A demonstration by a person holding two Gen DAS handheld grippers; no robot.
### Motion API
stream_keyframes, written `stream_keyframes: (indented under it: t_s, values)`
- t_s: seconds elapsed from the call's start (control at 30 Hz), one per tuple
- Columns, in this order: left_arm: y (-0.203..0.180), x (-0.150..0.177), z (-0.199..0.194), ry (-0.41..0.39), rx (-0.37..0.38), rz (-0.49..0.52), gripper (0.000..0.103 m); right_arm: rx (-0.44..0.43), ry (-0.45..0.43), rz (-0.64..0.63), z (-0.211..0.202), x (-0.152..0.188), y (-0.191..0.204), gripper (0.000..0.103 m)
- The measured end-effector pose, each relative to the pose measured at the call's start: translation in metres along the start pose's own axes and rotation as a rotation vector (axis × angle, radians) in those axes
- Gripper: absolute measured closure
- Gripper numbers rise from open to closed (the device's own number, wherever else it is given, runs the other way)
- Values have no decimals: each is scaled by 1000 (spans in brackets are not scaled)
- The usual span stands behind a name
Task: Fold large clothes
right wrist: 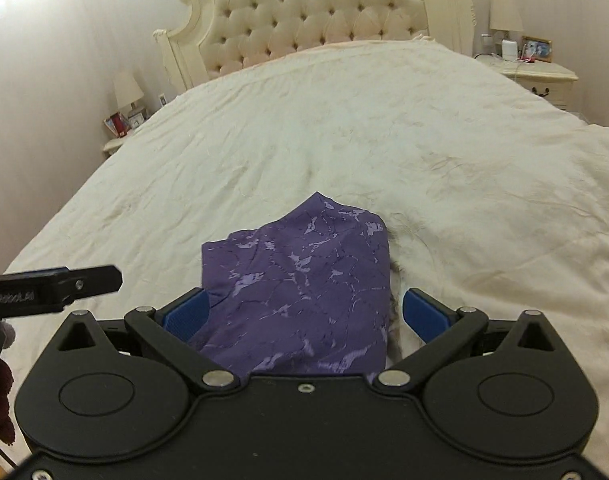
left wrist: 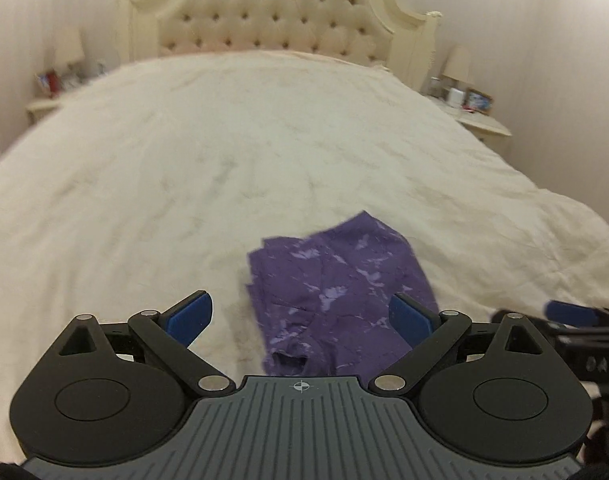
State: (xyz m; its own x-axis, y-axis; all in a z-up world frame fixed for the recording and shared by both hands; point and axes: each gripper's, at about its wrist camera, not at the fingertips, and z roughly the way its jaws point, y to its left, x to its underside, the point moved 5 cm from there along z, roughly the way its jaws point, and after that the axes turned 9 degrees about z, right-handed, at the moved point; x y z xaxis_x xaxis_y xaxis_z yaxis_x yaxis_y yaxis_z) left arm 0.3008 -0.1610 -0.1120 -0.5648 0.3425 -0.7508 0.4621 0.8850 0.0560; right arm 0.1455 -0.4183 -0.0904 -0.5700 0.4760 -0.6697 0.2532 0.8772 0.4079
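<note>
A purple patterned garment (left wrist: 336,292) lies folded into a small bundle on the cream bedspread (left wrist: 224,168) near the foot of the bed. My left gripper (left wrist: 302,316) is open and empty, hovering just above the garment's near edge. In the right wrist view the same garment (right wrist: 304,280) lies between the spread blue pads (right wrist: 186,314) of my right gripper (right wrist: 304,314), which is open and holds nothing. The right gripper's side shows at the right edge of the left wrist view (left wrist: 576,320); the left gripper's side shows at the left of the right wrist view (right wrist: 52,284).
A tufted cream headboard (right wrist: 324,8) stands at the far end of the bed. Nightstands with lamps and small items flank it on the left (right wrist: 120,128) and on the right (right wrist: 540,68). The bedspread (right wrist: 464,160) spreads wide around the garment.
</note>
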Motion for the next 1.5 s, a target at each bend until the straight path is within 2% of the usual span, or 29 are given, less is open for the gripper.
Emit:
stream_keyframes:
  t_s: [0.13,0.3,0.37,0.5,0.6,0.7,0.83,1.5]
  values:
    - [-5,-2,-15,30,-62,-1,7,18,-14,13,-20,3,1,1]
    - [0,7,-31,61,-37,-49,7,49,-44,-6,-40,5,3,1]
    - [2,11,-34,82,-55,-53,7,47,-53,-12,-46,7,6,1]
    - [3,19,-43,109,-137,-7,7,83,-71,-14,-55,13,11,1]
    - [2,24,-47,127,-164,26,7,116,-61,-19,-58,18,15,1]
    - [2,29,-49,150,-129,6,7,147,-14,-15,-57,21,18,1]
    - [2,35,-50,188,-87,-8,7,133,16,-5,-56,26,20,1]
    - [-5,50,-46,272,-63,-40,7,155,73,26,-53,31,11,1]
